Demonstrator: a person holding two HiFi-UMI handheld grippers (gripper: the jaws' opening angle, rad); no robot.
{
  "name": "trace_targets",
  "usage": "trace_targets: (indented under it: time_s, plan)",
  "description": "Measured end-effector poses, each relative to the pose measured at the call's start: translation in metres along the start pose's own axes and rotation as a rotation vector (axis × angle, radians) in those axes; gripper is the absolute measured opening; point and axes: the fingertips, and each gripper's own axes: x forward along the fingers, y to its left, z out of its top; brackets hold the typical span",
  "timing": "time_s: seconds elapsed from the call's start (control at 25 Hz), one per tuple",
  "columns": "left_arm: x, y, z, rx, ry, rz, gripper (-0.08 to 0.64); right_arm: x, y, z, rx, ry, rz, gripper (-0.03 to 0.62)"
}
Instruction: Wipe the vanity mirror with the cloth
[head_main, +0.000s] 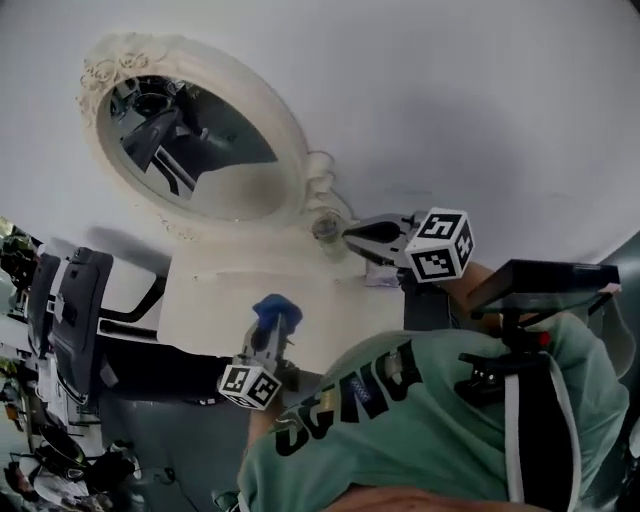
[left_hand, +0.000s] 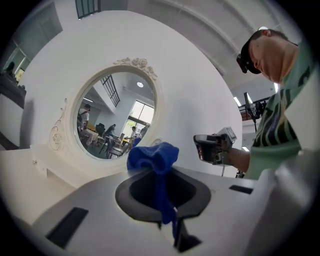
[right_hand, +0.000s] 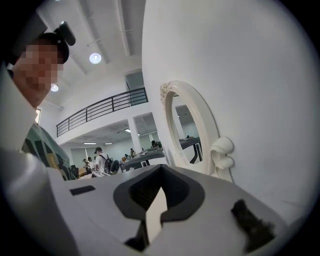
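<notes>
At the upper left of the head view, mirror (head_main: 195, 150): oval glass in a white carved frame, standing on a white table (head_main: 225, 300) against the wall.
Cloth (head_main: 277, 303): small, blue and bunched at the tip of the left gripper. It is at the lower centre of the head view, below the mirror and apart from the glass.
Left gripper (head_main: 272, 320): jaws closed on the cloth; 1 strip hangs between them and the rest bulges out in front.
Right gripper (head_main: 350, 233): jaws together with nothing between them. The tip is just beside the lower right of the frame; I cannot tell if it touches.
Cloth, handling: I judge it light, soft and limp. It is best held near its middle, so that a thick pad sits before the jaws.
Mirror, handling: probably smooth and fragile, so the pressure should be gentle.
Left gripper view: only here are seen the glass from the front, with a room reflected in it, and the strip inside the jaws.
Right gripper view: only here are seen the mirror from its edge, very narrow, and the scroll (right_hand: 222, 152) at the foot of the frame.
Head view: only here are both grippers seen together, with the gap between cloth and glass.
</notes>
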Motion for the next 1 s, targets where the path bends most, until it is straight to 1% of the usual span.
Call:
trace_targets:
  time_s: [0.08, 0.16, 0.28, 0.36, 0.44, 0.56, 0.72, 1.0]
  plan:
    - [0.002, -0.026, -0.012, -0.01, -0.005, 0.018, 0.032, -0.015, -0.01, -0.002, 0.038, 0.002, 0.018, 0.012]
    - [0.008, -0.05, -0.02, -0.022, -0.002, 0.02, 0.032, -0.025, -0.017, -0.006, 0.056, 0.011, 0.035, 0.011]
    - [0.015, -0.07, -0.029, 0.001, 0.031, 0.022, 0.032, -0.032, -0.016, -0.021, 0.074, 0.021, 0.069, 0.011]
    - [0.011, -0.072, -0.026, 0.042, 0.032, 0.04, 0.032, -0.032, -0.013, -0.033, 0.087, 0.032, 0.091, 0.011]
    - [0.001, -0.071, -0.018, 0.063, 0.008, 0.07, 0.032, -0.031, -0.009, -0.04, 0.089, 0.037, 0.109, 0.011]
    - [-0.016, -0.071, -0.011, 0.037, -0.027, 0.109, 0.032, -0.031, 0.001, -0.039, 0.07, 0.027, 0.136, 0.011]
    - [-0.027, -0.067, -0.009, 0.024, -0.041, 0.146, 0.033, -0.022, 0.009, -0.032, 0.064, 0.024, 0.171, 0.012]
    - [-0.031, -0.067, 0.003, 0.022, -0.057, 0.156, 0.033, -0.017, 0.014, -0.024, 0.045, 0.037, 0.186, 0.011]
